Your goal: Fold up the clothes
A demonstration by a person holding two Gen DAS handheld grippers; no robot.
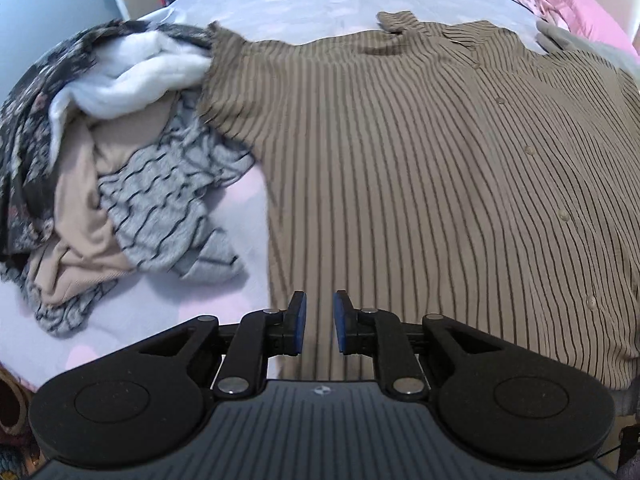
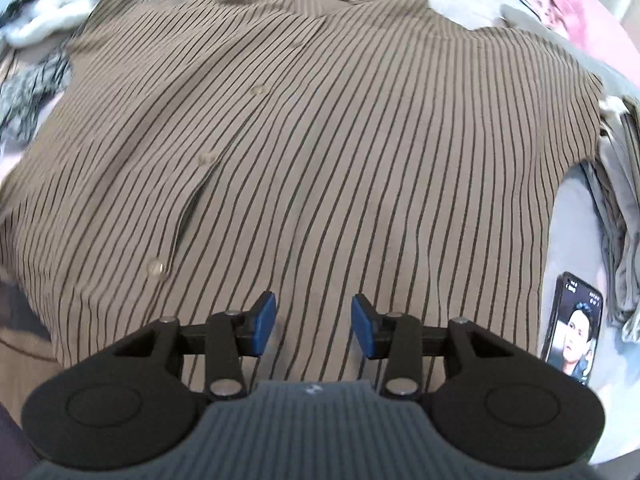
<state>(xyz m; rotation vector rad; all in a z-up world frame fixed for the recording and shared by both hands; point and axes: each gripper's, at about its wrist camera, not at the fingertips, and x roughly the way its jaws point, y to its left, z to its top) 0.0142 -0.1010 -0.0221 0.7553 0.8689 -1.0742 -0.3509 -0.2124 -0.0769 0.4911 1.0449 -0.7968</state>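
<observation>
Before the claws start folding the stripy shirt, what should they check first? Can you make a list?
1. Striped shirt lying flat, buttons up: ok.
2. Left claw open and empty: ok.
3. Right claw open and empty: ok.
4. Phone clear of the shirt's edge: ok, though close.
5. Pile of clothes off the shirt's sleeve: not ok, they touch.
6. Far sleeve spread out: cannot tell.

Soft even indoor light, moderately bright, no glare, only faint shadows under cloth folds. Strong fisheye bending with dark vignette corners in both views. Right wrist view motion-blurred toward its left and top edges; left wrist view sharper.
</observation>
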